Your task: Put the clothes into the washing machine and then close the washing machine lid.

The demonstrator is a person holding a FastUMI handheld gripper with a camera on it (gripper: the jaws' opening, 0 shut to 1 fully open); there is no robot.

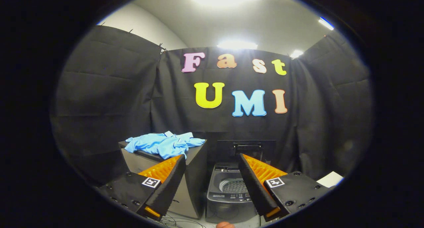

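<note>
Gripper [212, 161] held well back from the work, looking across the booth. Jaws stand wide apart with nothing between them; both fingers clear of every object.

Clothes [164, 144]: a light blue garment, crumpled in a loose heap, lying on top of a dark box-like stand [193, 175]. The heap sits beyond the left finger, spread over most of the stand's top surface, one fold hanging slightly over the front edge. Cannot tell whether it is one piece or several.

Washing machine [228, 196]: small grey top-loader, on the floor just beside the stand, to its right. It shows in the gap between the two fingers, beyond their tips. Lid [246, 148] is up, standing open at the back against the black cloth wall. The drum opening [233, 186] is exposed, perforated metal visible inside. A control strip runs along the front edge of the top; markings too small to read.

Stand and machine sit close together, sides near or touching; cannot tell which.

A white flat sheet or board [330, 179] lies beyond the right finger, near the cloth wall. Thin cables [175, 222] trail on the floor in front of the stand. Part of a fingertip of the person [225, 225] shows below the machine.

Ceiling lights [237, 44] bright above the wall.
</note>
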